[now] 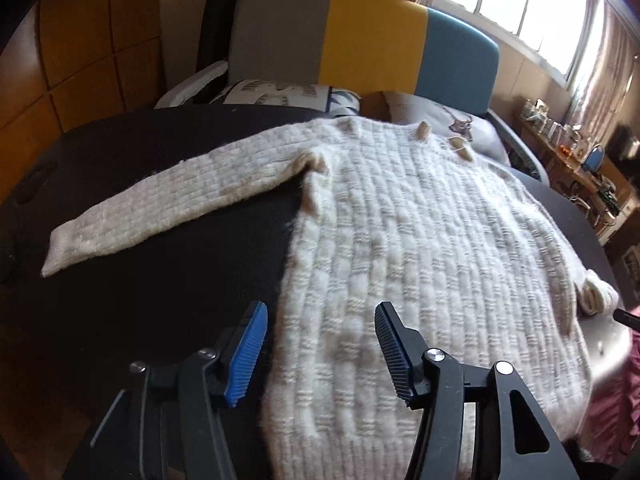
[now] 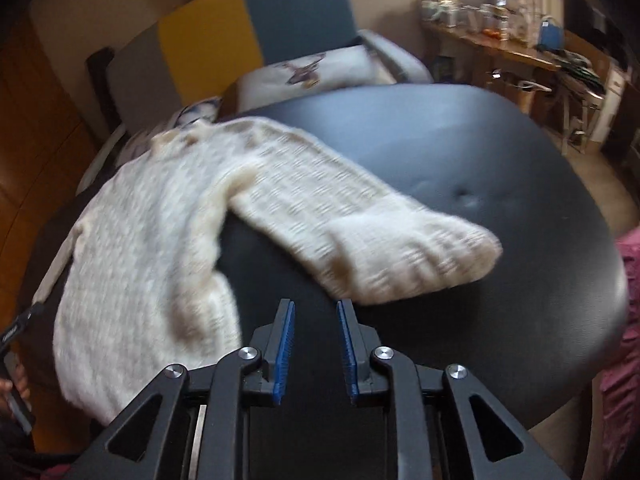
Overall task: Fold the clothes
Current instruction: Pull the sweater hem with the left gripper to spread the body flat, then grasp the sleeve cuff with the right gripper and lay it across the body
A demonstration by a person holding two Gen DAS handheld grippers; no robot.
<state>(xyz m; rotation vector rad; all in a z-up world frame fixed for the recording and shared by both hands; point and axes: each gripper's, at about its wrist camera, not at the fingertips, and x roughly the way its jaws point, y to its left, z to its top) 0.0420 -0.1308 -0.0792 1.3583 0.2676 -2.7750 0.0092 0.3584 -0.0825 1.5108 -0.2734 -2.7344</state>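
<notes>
A cream knitted sweater [image 1: 420, 240] lies flat on a black round table [image 1: 140, 280], one sleeve [image 1: 168, 204] stretched out to the left. My left gripper [image 1: 320, 316] hovers open above the sweater's near left hem, nothing between its blue pads. In the right wrist view the sweater's body [image 2: 140, 248] lies at the left and its other sleeve [image 2: 360, 232] lies across the black table [image 2: 500, 160], cuff toward the right. My right gripper [image 2: 316, 308] stands above bare table just short of that cuff, jaws narrowly apart and empty.
A grey, yellow and blue chair [image 1: 372, 40] with cushions stands behind the table. A wooden shelf with clutter [image 1: 576, 152] runs along the right wall under a window. Pink cloth [image 2: 624, 320] shows at the right edge. A hand holding the other gripper [image 2: 12, 384] shows at lower left.
</notes>
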